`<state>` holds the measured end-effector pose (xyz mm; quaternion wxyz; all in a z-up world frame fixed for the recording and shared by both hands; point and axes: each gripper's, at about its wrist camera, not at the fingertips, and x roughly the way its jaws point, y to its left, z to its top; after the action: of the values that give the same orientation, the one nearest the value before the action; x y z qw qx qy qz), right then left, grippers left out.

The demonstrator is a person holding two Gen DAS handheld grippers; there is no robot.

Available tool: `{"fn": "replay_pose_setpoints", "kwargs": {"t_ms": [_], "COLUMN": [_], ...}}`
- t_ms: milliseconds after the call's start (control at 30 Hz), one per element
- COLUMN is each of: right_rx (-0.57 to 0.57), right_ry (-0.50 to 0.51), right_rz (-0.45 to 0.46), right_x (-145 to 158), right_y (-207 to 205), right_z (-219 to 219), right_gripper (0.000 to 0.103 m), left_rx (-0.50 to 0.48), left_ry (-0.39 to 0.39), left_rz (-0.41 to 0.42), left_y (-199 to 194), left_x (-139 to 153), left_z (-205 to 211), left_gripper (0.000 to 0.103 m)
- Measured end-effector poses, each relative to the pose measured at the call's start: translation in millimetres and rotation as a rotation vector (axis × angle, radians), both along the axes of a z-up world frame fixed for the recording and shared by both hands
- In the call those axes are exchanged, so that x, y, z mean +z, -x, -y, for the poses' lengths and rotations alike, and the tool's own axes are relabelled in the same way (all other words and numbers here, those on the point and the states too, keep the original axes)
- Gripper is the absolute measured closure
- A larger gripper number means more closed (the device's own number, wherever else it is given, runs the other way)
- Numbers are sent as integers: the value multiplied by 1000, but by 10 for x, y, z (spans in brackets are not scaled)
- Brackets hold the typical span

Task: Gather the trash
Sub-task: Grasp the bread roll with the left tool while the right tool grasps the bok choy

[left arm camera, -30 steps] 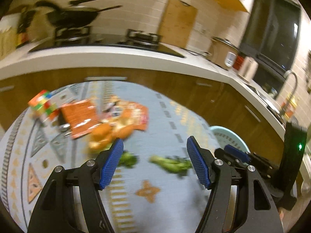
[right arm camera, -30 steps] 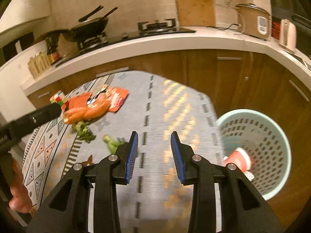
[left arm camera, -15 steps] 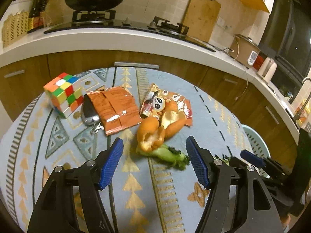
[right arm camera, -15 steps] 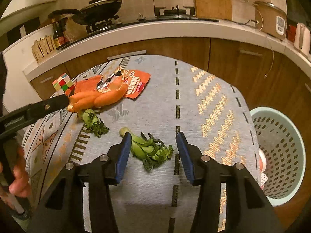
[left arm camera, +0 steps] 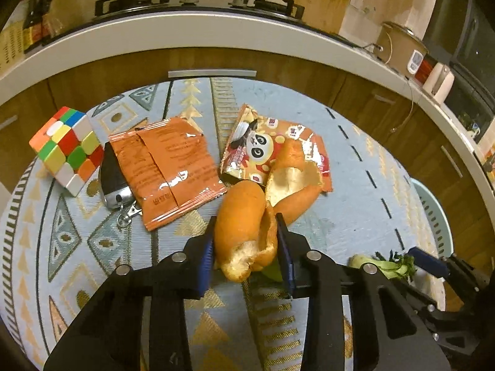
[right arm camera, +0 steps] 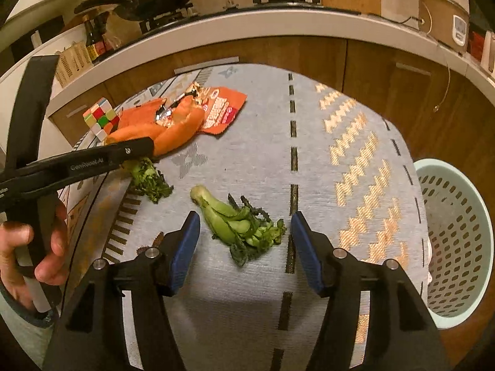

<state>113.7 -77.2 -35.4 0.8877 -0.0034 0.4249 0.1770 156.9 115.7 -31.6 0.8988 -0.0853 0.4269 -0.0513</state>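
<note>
Now the orange peel [left arm camera: 244, 235] lies on the rug [left arm camera: 355, 185] against a panda wrapper [left arm camera: 266, 148], pinched between the left gripper's [left arm camera: 246, 247] closed fingers. Beside it, the right gripper [right arm camera: 244, 238] hangs wide open around a bok choy [right arm camera: 235, 222], with the basket [right arm camera: 458, 232] at right.
</note>
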Motion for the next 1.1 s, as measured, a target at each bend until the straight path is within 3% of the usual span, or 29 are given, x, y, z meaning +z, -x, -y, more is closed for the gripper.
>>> {"fn": "replay_pose_setpoints", "kwargs": {"t_ms": [100,300,400,800,833,1000,1067,1100], "right_rx": [14,61,89,103,110,114,109,120], "right_ry": [23,75,62,14,9,23,56,51], "right_rz": [-5,10,-3,-19,-25,-58,-52,-61], "right_x": [-10,-7,-11,106,102,-16,-36,-26], "right_y": [15,143,227,216,214,171,183,185], "right_z": [-56,-235,-296,-311,-328,-438,-475,-476], "right_gripper": [46,66,68,66,62,62,72,84], "left_rx": [13,20,37,51,47,22,5,-3], "left_ry": [13,32,48,95,100,98,98,94], "left_rz": [11,45,56,81,82,96,106,112], "left_y": [56,242,320,485,492,533,557,567], "left_x": [19,102,139,229,239,302,345,367], "left_z": [-33,-85,-141,-223,-210,-91,-27,4], "left_gripper": [75,76,76,76,76,76,76,76]}}
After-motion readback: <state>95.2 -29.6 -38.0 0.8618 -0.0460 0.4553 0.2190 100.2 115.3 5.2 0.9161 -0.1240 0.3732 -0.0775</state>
